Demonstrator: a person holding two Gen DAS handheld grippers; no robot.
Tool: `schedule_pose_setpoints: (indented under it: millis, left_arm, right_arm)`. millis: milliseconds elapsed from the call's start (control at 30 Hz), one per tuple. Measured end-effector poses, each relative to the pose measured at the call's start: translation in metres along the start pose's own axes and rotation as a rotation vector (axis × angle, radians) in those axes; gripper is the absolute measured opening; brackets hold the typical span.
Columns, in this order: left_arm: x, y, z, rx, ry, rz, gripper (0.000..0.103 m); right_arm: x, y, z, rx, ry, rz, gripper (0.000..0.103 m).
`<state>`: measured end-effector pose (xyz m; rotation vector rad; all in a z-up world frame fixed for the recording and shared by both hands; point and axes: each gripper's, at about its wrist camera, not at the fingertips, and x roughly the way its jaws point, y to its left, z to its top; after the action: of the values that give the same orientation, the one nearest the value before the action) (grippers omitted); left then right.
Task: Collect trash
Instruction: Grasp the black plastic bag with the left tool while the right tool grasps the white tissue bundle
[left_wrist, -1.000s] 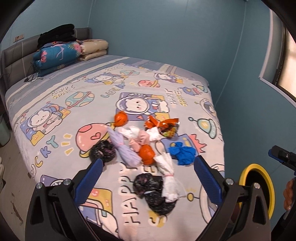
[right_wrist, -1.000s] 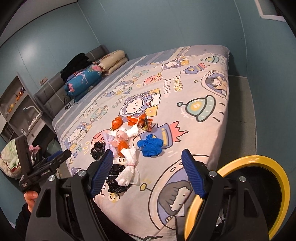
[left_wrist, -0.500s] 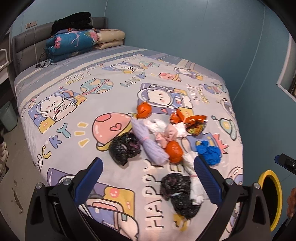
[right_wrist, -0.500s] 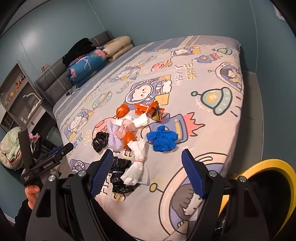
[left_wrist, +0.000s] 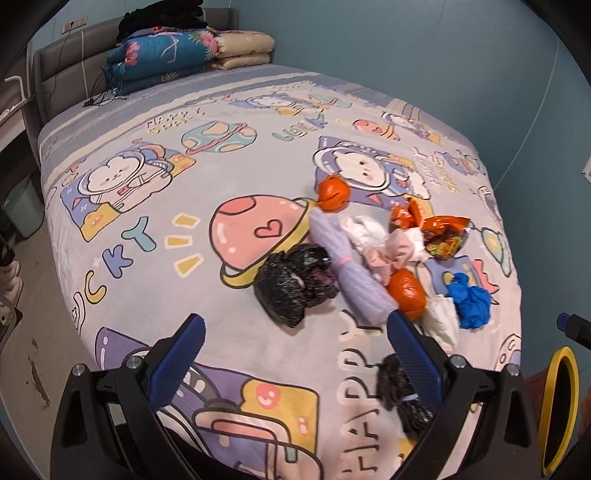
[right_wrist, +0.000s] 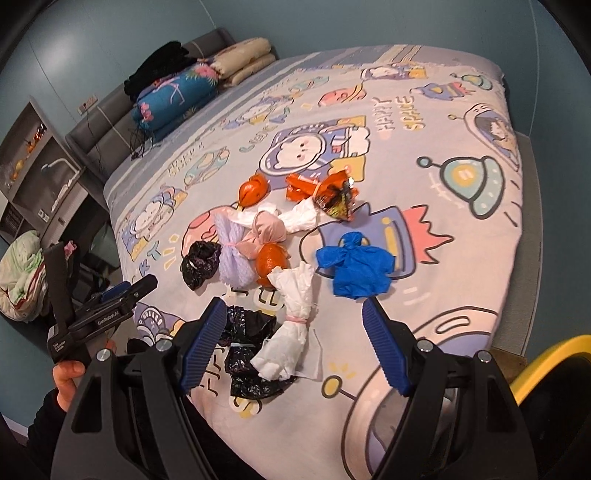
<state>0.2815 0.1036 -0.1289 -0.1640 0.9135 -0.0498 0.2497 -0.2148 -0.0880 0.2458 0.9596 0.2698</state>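
Both tongs have come forward and lower over the bed (left_wrist: 122, 229) since a second ago, so the heap of trash now fills far more of each view. In the left wrist view the left tongs (left_wrist: 295, 341) have swung toward the black bag (left_wrist: 295, 284), which sat small and far off before and now lies just past the open blue fingers (left_wrist: 181, 349). The yellow-rimmed bin (left_wrist: 559, 410), earlier broad at the lower right, has slid to a thin sliver at that edge. In the right wrist view the right tongs (right_wrist: 295, 341) stand wide with nothing between them, above the white tied bag (right_wrist: 291, 332) and a second black bag (right_wrist: 247, 350) at the near edge of the bed. The blue bag (right_wrist: 356, 267) lies just beyond the right finger. Two orange bags (right_wrist: 253, 190), a lilac bundle (right_wrist: 234, 254), a pink bag (right_wrist: 266, 232) and a snack wrapper (right_wrist: 334, 199) lie bunched together in the middle of the cartoon sheet. A hand (right_wrist: 72, 373) grips the left tongs at lower left, their jaws wide and empty.
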Motion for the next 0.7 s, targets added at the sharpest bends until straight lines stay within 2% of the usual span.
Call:
schedule_pose_setpoints:
  millis: [700]
  left_arm:
    - [0.063,0.022,0.013,-0.016,0.083,0.005,0.095]
  right_arm:
    - [0.11,0.005,0.004,-0.004,0.221,-0.053,0.072]
